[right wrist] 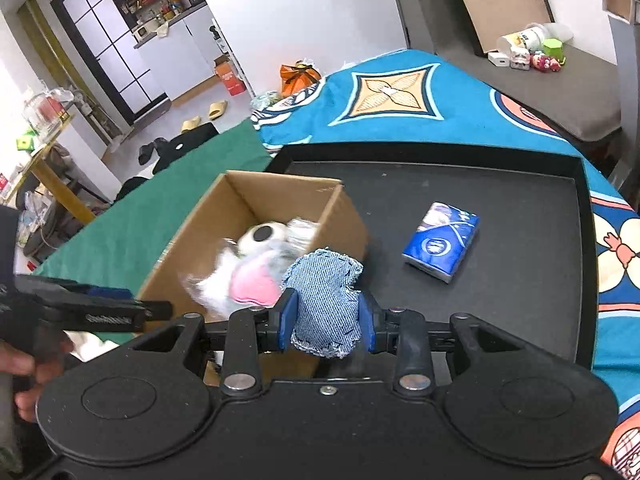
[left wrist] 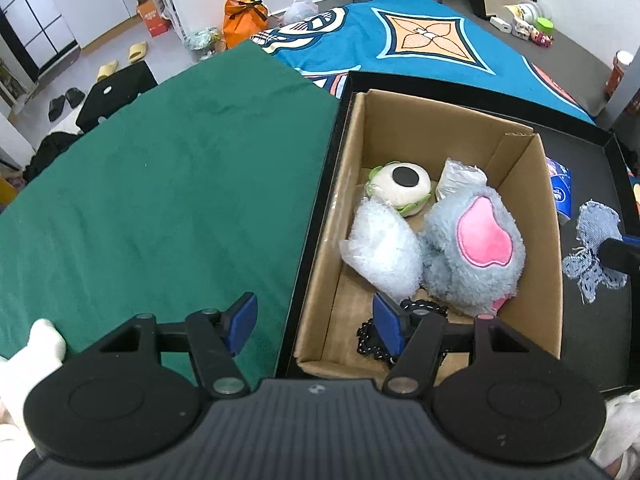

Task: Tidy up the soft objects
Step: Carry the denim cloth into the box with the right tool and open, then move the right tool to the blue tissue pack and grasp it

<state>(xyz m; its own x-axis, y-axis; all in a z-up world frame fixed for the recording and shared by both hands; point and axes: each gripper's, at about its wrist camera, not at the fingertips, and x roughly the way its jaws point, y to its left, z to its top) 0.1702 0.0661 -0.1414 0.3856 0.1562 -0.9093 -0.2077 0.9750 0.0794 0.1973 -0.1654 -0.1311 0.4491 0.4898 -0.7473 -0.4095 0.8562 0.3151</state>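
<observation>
A cardboard box point(left wrist: 532, 216) stands in a black tray point(left wrist: 580, 340). It holds a grey-and-pink plush point(left wrist: 472, 248), a white eye-shaped plush point(left wrist: 402, 190), two clear bags point(left wrist: 384, 252) and a black cord point(left wrist: 370, 334). My left gripper point(left wrist: 316, 324) is open and empty over the box's near left wall. My right gripper point(right wrist: 326, 316) is shut on a denim pad point(right wrist: 324, 300) and holds it above the tray beside the box point(right wrist: 340, 216). The denim pad point(left wrist: 596, 248) also shows in the left wrist view. A blue tissue pack point(right wrist: 442, 242) lies on the tray.
The tray point(right wrist: 520, 184) sits on a bed with a green cloth point(left wrist: 160, 184) on the left and a blue patterned blanket point(left wrist: 420, 36) behind. Slippers, bags and a chair stand on the floor beyond. Small toys and jars sit on a grey surface point(right wrist: 560, 88).
</observation>
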